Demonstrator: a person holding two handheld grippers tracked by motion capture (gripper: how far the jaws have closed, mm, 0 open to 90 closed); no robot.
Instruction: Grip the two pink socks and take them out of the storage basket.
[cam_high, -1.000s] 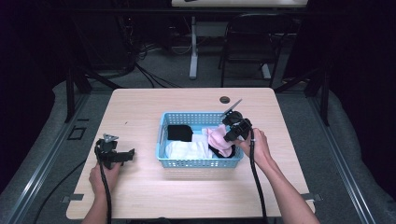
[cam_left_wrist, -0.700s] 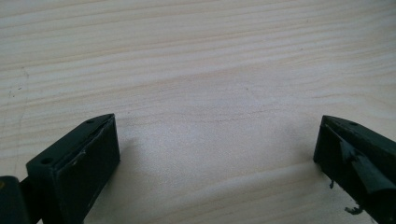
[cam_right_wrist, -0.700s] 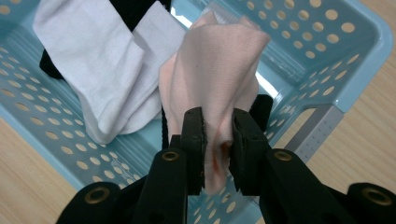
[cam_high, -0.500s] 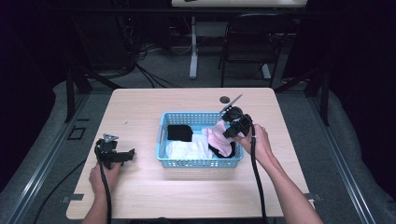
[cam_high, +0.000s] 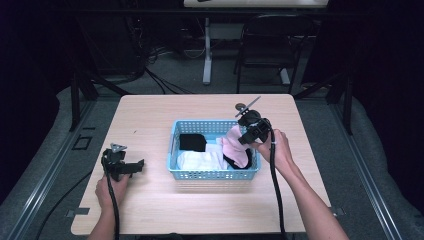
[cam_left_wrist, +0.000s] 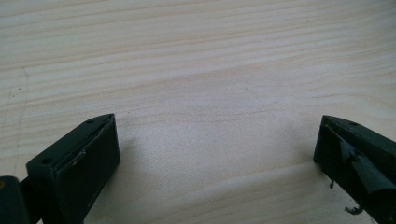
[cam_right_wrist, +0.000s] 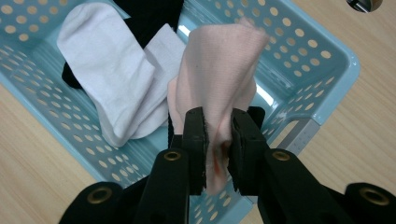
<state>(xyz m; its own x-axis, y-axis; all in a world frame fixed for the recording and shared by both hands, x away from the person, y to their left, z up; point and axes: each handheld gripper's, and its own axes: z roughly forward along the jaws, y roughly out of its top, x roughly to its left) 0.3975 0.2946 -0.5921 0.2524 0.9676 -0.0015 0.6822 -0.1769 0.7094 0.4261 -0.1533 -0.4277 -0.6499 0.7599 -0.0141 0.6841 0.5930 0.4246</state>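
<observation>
My right gripper (cam_right_wrist: 218, 140) is clenched on a pink sock (cam_right_wrist: 219, 70), lifting it above the right end of the blue basket (cam_high: 175, 172) where white socks (cam_right_wrist: 112, 79) and a black sock (cam_high: 192, 142) lie, while my left gripper (cam_left_wrist: 217, 149) hangs released over bare table (cam_left_wrist: 196, 56).

one basket (cam_high: 214, 173), one pink sock (cam_right_wrist: 219, 65), two white socks (cam_right_wrist: 109, 70).
</observation>
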